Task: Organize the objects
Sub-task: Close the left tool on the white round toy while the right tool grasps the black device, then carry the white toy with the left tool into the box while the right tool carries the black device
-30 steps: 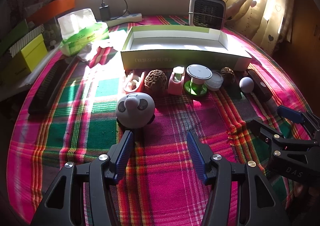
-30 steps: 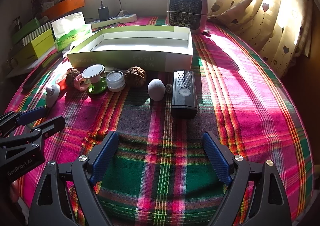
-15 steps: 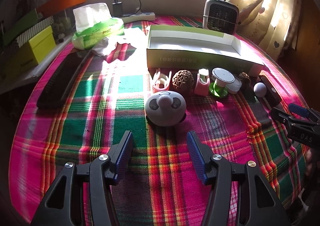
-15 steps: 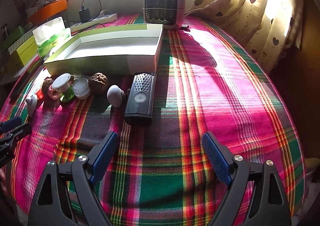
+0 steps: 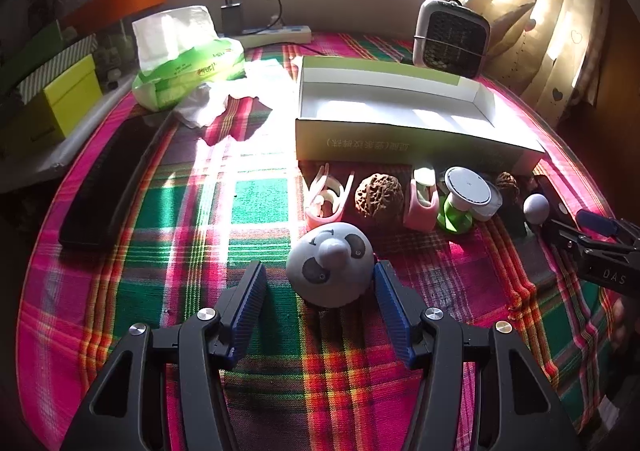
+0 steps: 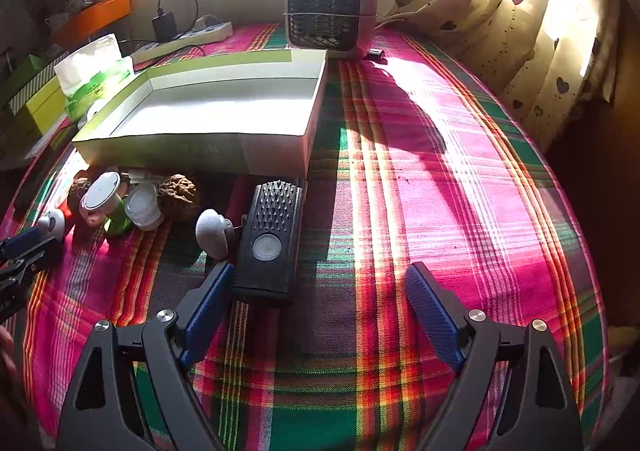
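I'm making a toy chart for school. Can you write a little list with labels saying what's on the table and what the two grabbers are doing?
surface: plaid tablecloth
container: open green-and-white box, nothing visible inside
row in front of box: pink clip, walnut, green spool, black remote
left gripper: jaws open, either side of the grey panda toy
right gripper: jaws open, holding nothing, left jaw beside the remote
behind box: small heater

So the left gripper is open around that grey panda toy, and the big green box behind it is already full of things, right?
Not quite. The left gripper is open around the grey panda toy, but the green box is empty, as the left wrist view shows.
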`<state>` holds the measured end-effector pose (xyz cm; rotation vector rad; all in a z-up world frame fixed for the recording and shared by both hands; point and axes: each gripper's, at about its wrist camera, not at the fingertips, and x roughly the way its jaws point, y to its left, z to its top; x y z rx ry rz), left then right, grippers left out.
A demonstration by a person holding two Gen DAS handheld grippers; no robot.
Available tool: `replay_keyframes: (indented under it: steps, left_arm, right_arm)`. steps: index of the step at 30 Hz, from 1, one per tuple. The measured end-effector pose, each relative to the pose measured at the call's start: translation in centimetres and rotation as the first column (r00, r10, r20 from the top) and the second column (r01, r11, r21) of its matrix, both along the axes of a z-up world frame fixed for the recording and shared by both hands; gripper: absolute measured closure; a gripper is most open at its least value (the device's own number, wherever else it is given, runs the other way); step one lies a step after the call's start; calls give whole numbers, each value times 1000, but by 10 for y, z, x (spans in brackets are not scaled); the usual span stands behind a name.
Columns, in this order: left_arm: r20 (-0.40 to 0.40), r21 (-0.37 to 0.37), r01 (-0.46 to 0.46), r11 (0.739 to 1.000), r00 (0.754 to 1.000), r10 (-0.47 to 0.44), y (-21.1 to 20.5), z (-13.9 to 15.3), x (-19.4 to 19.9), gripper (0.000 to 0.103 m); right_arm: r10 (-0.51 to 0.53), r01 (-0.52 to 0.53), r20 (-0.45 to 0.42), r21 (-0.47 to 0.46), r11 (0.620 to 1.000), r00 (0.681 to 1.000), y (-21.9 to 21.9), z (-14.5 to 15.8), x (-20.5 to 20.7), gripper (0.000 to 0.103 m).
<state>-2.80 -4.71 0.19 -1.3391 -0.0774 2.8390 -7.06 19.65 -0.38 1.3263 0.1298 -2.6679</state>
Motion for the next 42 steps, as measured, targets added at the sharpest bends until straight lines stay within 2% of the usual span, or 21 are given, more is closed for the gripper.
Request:
replay_keyframes:
  steps: [8, 14, 16, 18, 20, 25, 28, 42]
  left_arm:
    - [12, -21, 5, 1000, 1000, -5, 1, 1, -11, 49]
    - [12, -16, -7, 1000, 1000, 7, -1, 1, -15, 50]
    - [11, -19, -10, 1000, 1000, 10, -1, 1, -15, 52]
    - [11, -22, -16, 1000, 1000, 16, -2, 1, -16, 62]
    - [16, -16, -21, 1000, 1000, 21, -4, 2, -17, 66]
    - [16, -14, -23, 1000, 1000, 24, -5, 2, -18, 66]
    - [17, -7, -28, 1000, 999, 28, -5, 2, -18, 66]
    - [17, -4, -26, 1000, 1000, 26, -5, 2, -17, 66]
  right_arm:
    - [4, -4, 1, 1, 1000, 1000, -1, 0, -7, 17]
    - [11, -11, -11, -3, 1000, 1000, -3, 2, -6, 29]
    - [12, -12, -14, -5, 1000, 1000, -3, 3, -5, 34]
    - [18, -18, -18, -6, 1000, 1000, -3, 4, -4, 43]
    - [26, -27, -20, -9, 1000, 999, -4, 4, -3, 48]
    - [26, -26, -26, -16, 1000, 999, -3, 5, -3, 58]
    - [29, -29, -31, -15, 999, 999, -3, 5, -1, 74]
    - [31, -32, -31, -22, 999, 999, -5, 6, 0, 75]
